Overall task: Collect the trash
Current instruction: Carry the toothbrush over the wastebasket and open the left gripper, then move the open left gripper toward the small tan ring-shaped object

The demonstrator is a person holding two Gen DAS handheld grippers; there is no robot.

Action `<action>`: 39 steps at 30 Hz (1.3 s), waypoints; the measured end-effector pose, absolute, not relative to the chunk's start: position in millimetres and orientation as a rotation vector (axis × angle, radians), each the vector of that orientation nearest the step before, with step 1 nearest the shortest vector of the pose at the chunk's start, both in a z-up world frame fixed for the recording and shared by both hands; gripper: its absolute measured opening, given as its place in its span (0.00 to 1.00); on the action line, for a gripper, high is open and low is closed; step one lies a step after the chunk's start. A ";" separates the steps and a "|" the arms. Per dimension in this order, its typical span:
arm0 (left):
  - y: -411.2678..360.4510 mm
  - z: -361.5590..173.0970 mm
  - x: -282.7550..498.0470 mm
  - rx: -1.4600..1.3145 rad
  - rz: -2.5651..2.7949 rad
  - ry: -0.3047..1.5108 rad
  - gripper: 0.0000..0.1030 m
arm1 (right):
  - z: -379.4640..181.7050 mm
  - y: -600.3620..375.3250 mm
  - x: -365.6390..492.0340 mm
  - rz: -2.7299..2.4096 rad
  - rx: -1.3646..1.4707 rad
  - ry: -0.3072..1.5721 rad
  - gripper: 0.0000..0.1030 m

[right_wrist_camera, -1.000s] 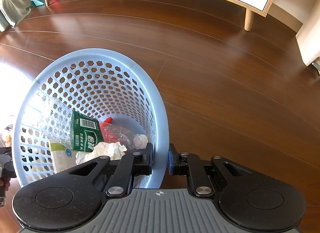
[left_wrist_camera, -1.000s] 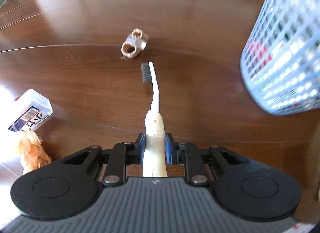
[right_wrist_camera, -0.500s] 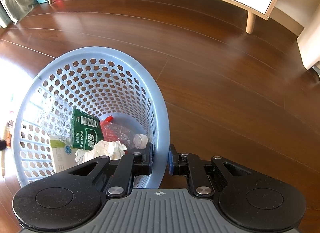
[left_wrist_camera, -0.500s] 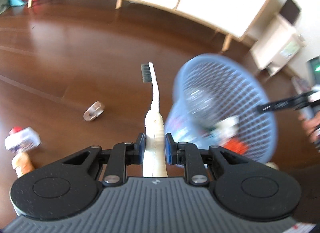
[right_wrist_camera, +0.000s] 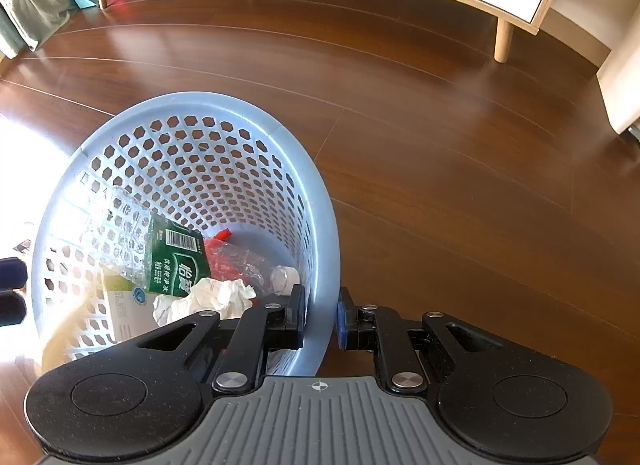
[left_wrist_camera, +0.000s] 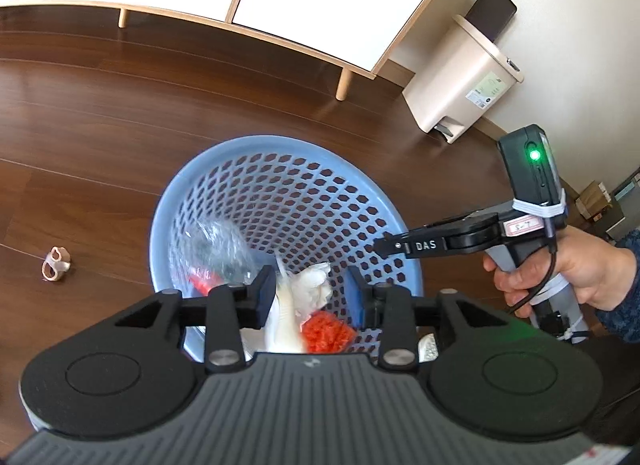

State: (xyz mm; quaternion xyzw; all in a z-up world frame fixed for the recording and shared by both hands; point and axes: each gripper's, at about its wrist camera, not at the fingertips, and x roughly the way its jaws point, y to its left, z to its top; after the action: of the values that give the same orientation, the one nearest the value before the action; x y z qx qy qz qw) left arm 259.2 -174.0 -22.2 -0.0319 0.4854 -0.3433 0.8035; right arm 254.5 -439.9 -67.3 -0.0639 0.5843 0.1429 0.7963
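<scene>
My left gripper [left_wrist_camera: 309,289] hangs over the mouth of the blue mesh basket [left_wrist_camera: 280,143], and its jaws are opening. The white toothbrush [left_wrist_camera: 285,311] shows as a blur between them. It lies close to the left pad and clear of the right one, dropping towards the trash inside. My right gripper [right_wrist_camera: 320,317] is shut on the basket's rim [right_wrist_camera: 200,99] and holds the basket tilted. In the left wrist view its fingers [left_wrist_camera: 394,245] pinch the basket's right edge, with a hand [left_wrist_camera: 580,273] on the handle.
The basket holds a green-labelled plastic bottle [right_wrist_camera: 176,257], crumpled paper [right_wrist_camera: 208,297] and something orange [left_wrist_camera: 326,331]. A small tan scrap [left_wrist_camera: 56,265] lies on the wooden floor to the left. A beige pedal bin [left_wrist_camera: 460,77] and a white cabinet on legs [left_wrist_camera: 320,5] stand behind.
The left gripper rose from the floor and swung over the basket with the toothbrush. Its jaws have now parted and the toothbrush is slipping out. The right gripper has not moved.
</scene>
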 end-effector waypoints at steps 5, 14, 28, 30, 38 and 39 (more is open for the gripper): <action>-163.5 -24.3 255.8 -0.027 -0.672 1.020 0.31 | -67.0 -441.2 253.6 0.311 -0.136 1.256 0.11; -119.7 -33.0 251.3 0.018 -0.500 1.011 0.40 | -67.7 -442.4 254.6 0.316 -0.144 1.256 0.11; -62.3 -72.1 232.7 0.004 -0.308 1.088 0.53 | -72.0 -443.2 262.6 0.319 -0.136 1.272 0.11; -60.3 -79.3 227.9 0.027 -0.293 1.098 0.54 | -72.5 -443.7 263.2 0.322 -0.136 1.275 0.11; -45.0 -94.1 217.1 0.031 -0.255 1.126 0.57 | -73.2 -453.2 265.1 0.318 -0.077 1.321 0.11; -42.9 -95.6 215.4 0.025 -0.253 1.128 0.57 | -72.9 -455.1 264.8 0.316 -0.067 1.334 0.12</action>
State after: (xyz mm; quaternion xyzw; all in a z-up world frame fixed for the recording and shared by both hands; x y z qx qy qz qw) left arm 215.4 -42.9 -95.6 0.0118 0.5330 -0.1198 0.8375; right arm 264.8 -455.1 -72.9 -0.0311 0.6160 0.1458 0.7735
